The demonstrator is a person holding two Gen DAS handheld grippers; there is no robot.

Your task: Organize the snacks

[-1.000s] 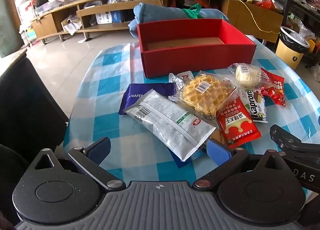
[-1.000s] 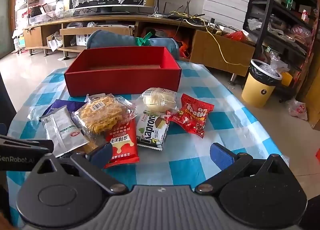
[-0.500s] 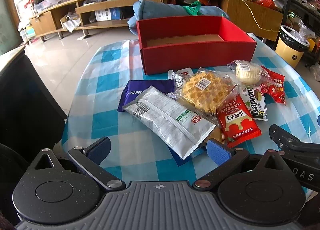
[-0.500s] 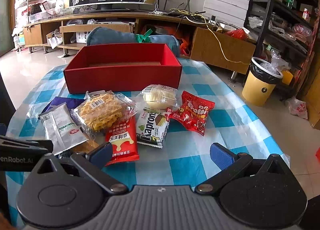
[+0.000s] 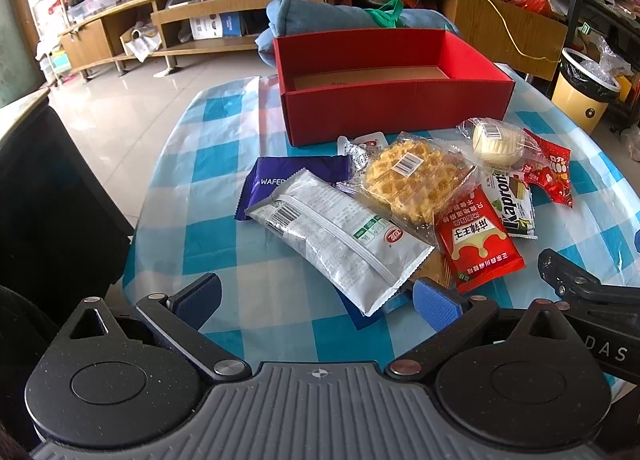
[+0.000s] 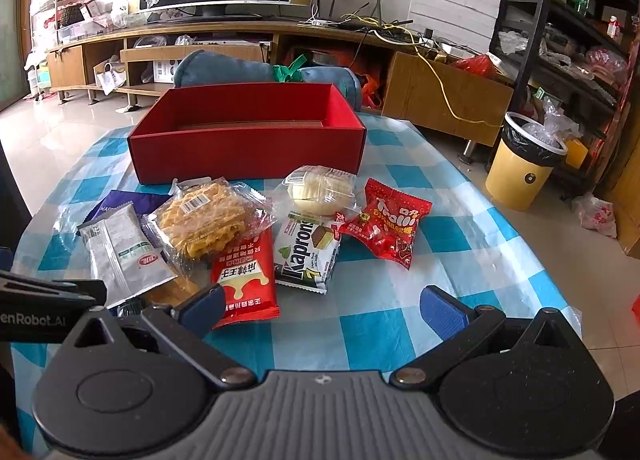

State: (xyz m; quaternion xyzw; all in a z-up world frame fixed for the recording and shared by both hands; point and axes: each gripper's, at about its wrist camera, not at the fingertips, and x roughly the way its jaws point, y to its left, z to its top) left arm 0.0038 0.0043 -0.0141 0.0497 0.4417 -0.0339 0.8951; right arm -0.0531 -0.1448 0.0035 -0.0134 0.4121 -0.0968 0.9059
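An empty red box (image 5: pixel 396 100) (image 6: pixel 248 148) stands at the far side of the checked table. In front of it lie several snack packets: a silver packet (image 5: pixel 340 236) (image 6: pixel 124 248), a purple wafer bar (image 5: pixel 280 176), a bagged waffle (image 5: pixel 412 180) (image 6: pixel 204 216), a red sauce sachet (image 5: pixel 476 244) (image 6: pixel 244 276), a Kapron wafer (image 5: pixel 516 204) (image 6: pixel 308 256), a wrapped bun (image 5: pixel 496 140) (image 6: pixel 320 192) and a red candy bag (image 5: pixel 552 172) (image 6: pixel 384 228). My left gripper (image 5: pixel 316 300) is open and empty, just short of the silver packet. My right gripper (image 6: pixel 320 308) is open and empty near the sauce sachet.
The blue-and-white tablecloth (image 5: pixel 224 220) (image 6: pixel 400 324) drops off at the left and right edges. A rolled blue cloth (image 5: pixel 340 16) lies behind the box. A yellow bin (image 6: pixel 524 164) stands on the floor to the right. A dark cabinet (image 5: pixel 48 188) is at the left.
Both grippers have risen and tilted slightly, so the snacks and box sit a little lower in view. Nothing on the table has moved.
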